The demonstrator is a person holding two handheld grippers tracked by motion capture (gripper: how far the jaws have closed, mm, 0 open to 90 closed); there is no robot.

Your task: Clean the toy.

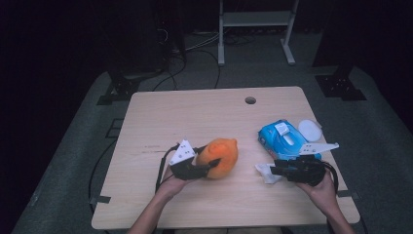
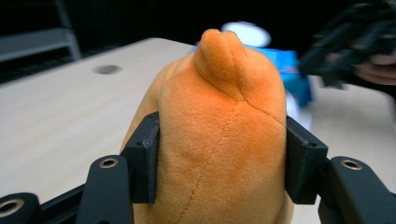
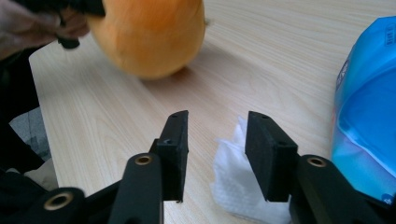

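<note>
1. The left gripper point(image 1: 210, 165) is clamped on an orange plush toy point(image 1: 221, 156); in the left gripper view its two black pads press into the toy's soft sides, one on each flank point(image 2: 145, 158).
2. The plush toy point(image 2: 219, 135) sits near the middle of the wooden counter point(image 1: 195, 112), toward the person's side, with its underside close to or touching the surface; which of the two cannot be told.
3. The person's left hand point(image 1: 170, 185) holds that gripper from the bottom of the high view, with the grey three-cornered plate on top.
4. The right gripper point(image 3: 216, 149) has its jaws parted, with nothing pinched between them.
5. A crumpled white wipe point(image 3: 233, 177) lies on the counter just beyond and below those parted pads; no pad presses on it.
6. In the high view the wipe point(image 1: 266, 172) lies just left of the right gripper point(image 1: 275, 169), between it and the plush toy.
7. A blue wipe packet point(image 1: 282, 139) rests on the counter's right part, just behind the right gripper, and a round white lid point(image 1: 309, 130) lies touching or just beside its far right side.
8. The packet point(image 3: 369, 116) appears at the right edge of the right gripper view, near the wipe.
</note>
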